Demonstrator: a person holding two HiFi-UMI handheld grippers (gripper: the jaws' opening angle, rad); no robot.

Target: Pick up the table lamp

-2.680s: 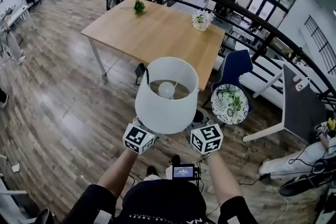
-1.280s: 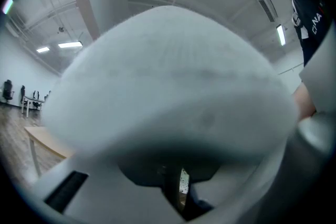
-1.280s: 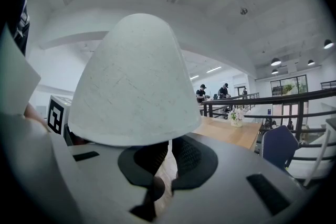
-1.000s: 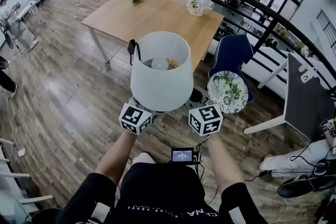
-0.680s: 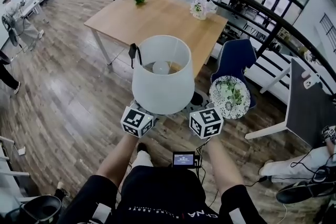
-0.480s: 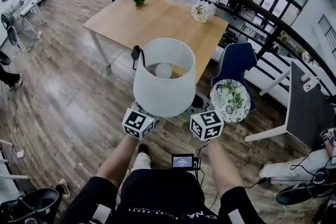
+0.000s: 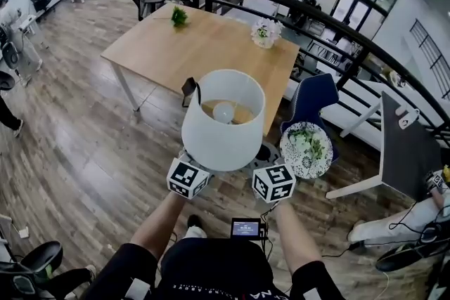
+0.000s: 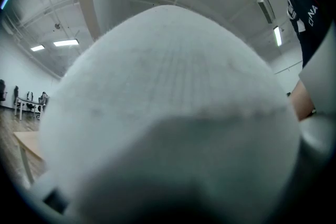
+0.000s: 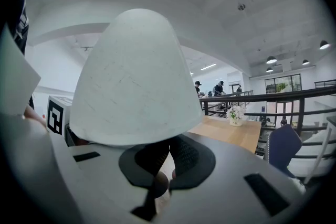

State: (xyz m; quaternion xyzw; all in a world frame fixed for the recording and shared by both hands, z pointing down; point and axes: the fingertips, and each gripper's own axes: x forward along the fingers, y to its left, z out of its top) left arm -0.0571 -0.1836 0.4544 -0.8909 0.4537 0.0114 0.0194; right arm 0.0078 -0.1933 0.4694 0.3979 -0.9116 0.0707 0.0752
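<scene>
Lamp: white fabric-shaded table lamp (image 7: 223,121) held in the air, its shade directly above both pairs of jaws.
Right gripper (image 9: 164,166): jaws clenched on a slim lamp part under the shade, largely hidden by the black pads.
Left gripper (image 7: 187,178): blurred shade fills its view; jaws hidden, grip unreadable.

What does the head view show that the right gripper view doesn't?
Only the head view: the bulb inside the lampshade, and a green plant on the table. Only the right gripper view: the right gripper closed on the lamp's stem under the shade. Both: the white lampshade, the wooden table, its flower vase.
</scene>
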